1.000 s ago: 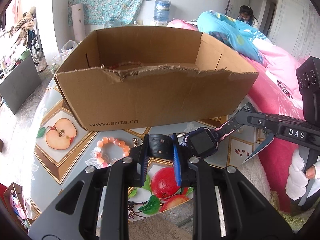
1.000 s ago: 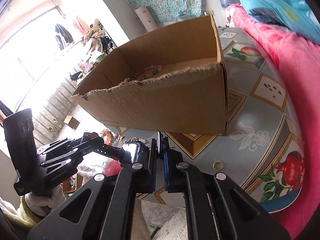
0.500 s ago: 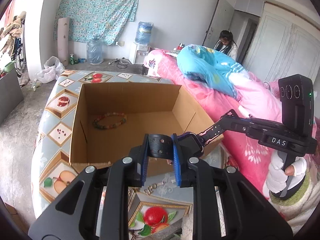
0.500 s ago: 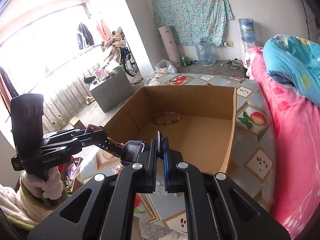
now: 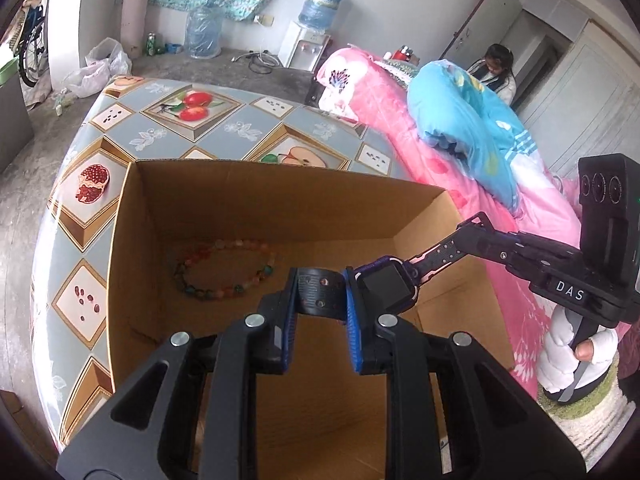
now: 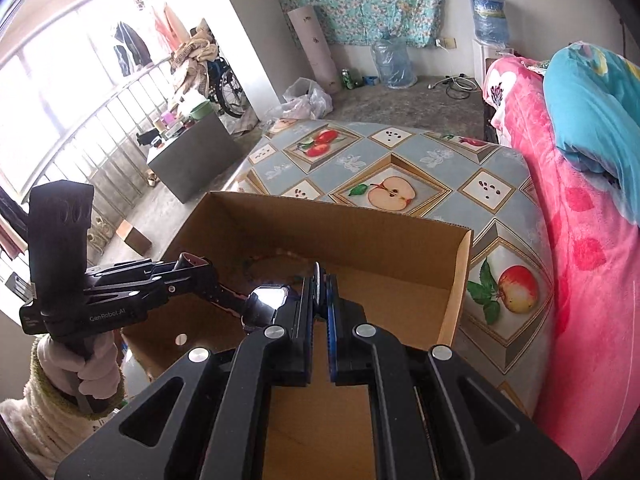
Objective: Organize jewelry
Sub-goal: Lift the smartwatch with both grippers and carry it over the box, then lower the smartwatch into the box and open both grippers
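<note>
Both grippers are hanging over the open cardboard box (image 5: 280,204) with a kids' smartwatch (image 5: 386,286) stretched between them. The left gripper (image 5: 321,300) is pinching the dark strap (image 5: 320,292) with the holes in it, blue pads pressed on either side. The right gripper (image 6: 321,296) is clamped almost flat on the other strap end; that bit is so thin between the pads I can't really make it out in the right wrist view. The watch face (image 6: 266,300) sits just left of the right gripper's fingers there, catching glare.

Down on the box floor, near the far left corner, there's a multicolour beaded bracelet (image 5: 224,270) lying in a loop. The box sits on a table with a fruit-print cover (image 6: 392,188), pink bedding (image 6: 592,280) alongside. White-gloved hands (image 5: 568,356) grip the handles.
</note>
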A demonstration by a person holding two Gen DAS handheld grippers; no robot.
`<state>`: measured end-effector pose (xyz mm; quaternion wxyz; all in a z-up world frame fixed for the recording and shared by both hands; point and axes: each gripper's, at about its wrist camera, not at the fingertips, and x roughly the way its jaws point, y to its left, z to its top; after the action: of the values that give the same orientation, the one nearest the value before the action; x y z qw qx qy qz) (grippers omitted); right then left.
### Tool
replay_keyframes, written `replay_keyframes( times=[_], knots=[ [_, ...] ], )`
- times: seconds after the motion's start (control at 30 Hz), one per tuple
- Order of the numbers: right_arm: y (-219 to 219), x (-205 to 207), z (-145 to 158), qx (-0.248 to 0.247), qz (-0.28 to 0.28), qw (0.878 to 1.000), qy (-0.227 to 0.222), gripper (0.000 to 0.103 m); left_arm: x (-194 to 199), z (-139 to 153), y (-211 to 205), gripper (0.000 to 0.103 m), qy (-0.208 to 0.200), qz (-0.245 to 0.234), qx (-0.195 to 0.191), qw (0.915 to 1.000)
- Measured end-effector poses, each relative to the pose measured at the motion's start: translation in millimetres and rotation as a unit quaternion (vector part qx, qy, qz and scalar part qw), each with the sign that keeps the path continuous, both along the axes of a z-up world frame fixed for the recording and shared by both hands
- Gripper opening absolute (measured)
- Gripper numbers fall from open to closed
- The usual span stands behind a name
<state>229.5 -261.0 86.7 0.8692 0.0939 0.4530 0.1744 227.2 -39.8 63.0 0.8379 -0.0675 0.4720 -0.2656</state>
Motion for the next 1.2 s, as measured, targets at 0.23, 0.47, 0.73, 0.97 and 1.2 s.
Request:
replay_keyframes(
  times=[0.23,0.47,0.73,0.97,1.2],
  knots=[
    [0,40,-19,-0.043,-0.011,0.999,0.031,0.006,39,-17,-24,0.025,0.033,-0.006,0.054,0.998],
    [-10,53,-28,-0.066,-0.028,0.997,0.04,0.014,49,-29,-22,0.044,0.055,0.013,0.062,0.9965],
    [-19,31,3,-0.059,-0.036,0.997,-0.026,0.027,23,6,-14,0.044,-0.018,0.017,0.041,0.9989],
    [-10,-24,48,-0.066,-0.024,0.991,-0.116,0.053,-42,54,19,0.053,-0.125,0.019,0.018,0.9919],
    [-2,-111,65,-0.024,0.0,0.983,-0.182,0.072,-125,57,69,0.068,-0.182,0.047,0.007,0.9822]
  ],
)
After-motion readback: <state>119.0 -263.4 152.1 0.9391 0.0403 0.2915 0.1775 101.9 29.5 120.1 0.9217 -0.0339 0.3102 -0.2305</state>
